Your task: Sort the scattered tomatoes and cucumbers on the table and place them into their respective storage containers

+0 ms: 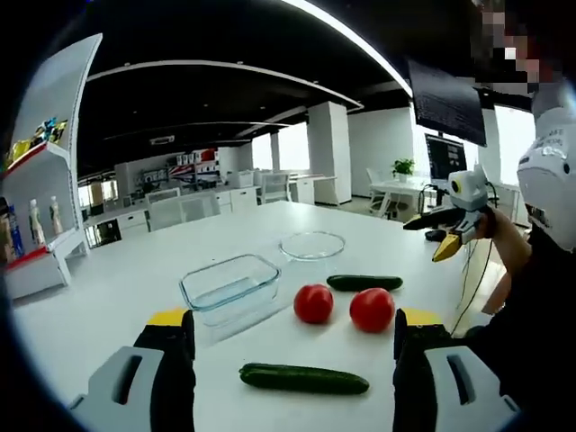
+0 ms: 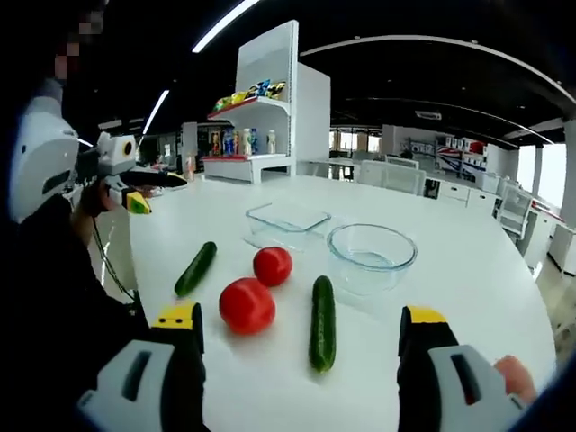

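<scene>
Left gripper low over the white counter, jaws wide, nothing between them. Right gripper likewise over the counter, jaws wide and bare.

Left gripper view: 1 cucumber lying crosswise between the 2 jaw tips, near them. Just past it, 2 tomatoes side by side, close but apart, the right one nearer the right jaw. Beyond the tomatoes, a second cucumber, also crosswise. Rectangular glass dish ahead of the left jaw, left of the tomatoes. Round glass bowl farther out, past the dish. Right gripper seen off to the right, held up above the counter edge in a hand, well apart from the vegetables.

Right gripper view: cucumber pointing away between the jaws, closer to the right jaw. Tomato just ahead of the left jaw, the other tomato a little beyond it. Second cucumber slanted, left of both tomatoes. Bowl ahead of the right jaw, beside the far end of the near cucumber. Dish farther out, left of the bowl. Left gripper up at the left, off the counter edge. Both containers without vegetables.
</scene>
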